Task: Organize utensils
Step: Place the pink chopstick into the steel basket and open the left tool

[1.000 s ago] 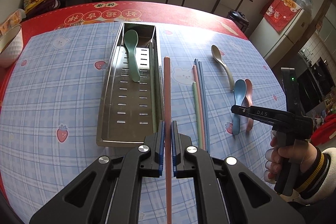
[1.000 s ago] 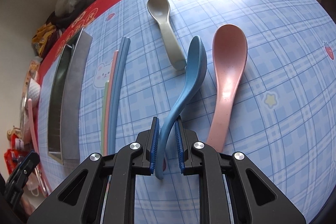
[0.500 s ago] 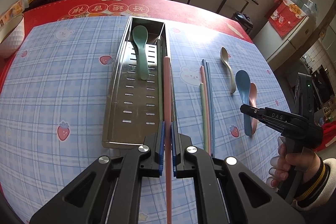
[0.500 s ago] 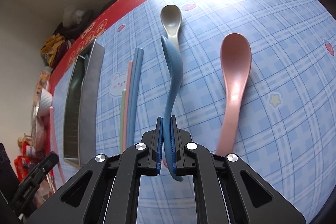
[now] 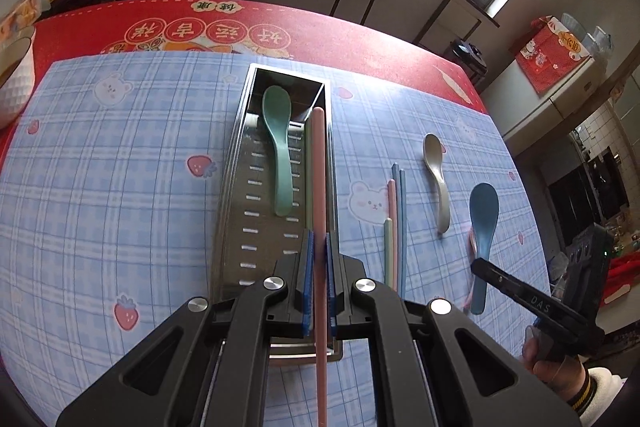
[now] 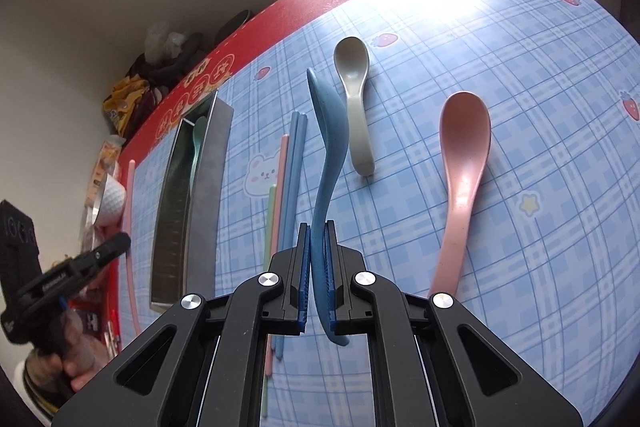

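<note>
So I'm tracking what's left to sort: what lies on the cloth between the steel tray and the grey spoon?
Loose chopsticks lie between tray and grey spoon, clearest in the left wrist view.

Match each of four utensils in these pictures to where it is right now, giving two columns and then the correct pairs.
Column one:
1. green spoon
2. blue spoon
3. pink spoon
4. pink chopstick

Column two:
A. clamped in the right gripper
B. lying inside the metal tray
C. clamped in the left gripper
D. lying on the checked tablecloth

Pairs: 1-B, 2-A, 3-D, 4-C
</note>
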A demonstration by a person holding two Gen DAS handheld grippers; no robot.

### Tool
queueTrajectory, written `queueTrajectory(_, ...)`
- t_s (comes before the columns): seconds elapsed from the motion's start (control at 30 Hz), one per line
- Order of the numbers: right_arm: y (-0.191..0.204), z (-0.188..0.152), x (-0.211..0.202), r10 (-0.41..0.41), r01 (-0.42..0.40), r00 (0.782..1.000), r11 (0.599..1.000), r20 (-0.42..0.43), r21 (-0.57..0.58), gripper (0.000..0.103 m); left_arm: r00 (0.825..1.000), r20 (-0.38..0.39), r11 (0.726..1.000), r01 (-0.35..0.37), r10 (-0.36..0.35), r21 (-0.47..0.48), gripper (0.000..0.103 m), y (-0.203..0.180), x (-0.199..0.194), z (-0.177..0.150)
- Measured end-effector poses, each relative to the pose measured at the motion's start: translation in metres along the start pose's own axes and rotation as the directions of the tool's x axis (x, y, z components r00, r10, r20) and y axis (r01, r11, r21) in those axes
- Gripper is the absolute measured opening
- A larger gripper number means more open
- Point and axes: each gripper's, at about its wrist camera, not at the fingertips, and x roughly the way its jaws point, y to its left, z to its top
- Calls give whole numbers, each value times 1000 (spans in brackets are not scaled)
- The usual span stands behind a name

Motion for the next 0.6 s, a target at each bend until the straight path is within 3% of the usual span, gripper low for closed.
queueTrajectory(0.27, -17, -10, -20, -31, 31, 999, 999, 35, 14, 7, 999, -44, 999, -17, 18, 30, 6, -1, 50, 50)
queueTrajectory(0.6, -47, -24, -36, -81, 76, 995, 992, 56, 98, 7, 983, -165, 995, -72, 82, 65, 6, 7, 109, 47)
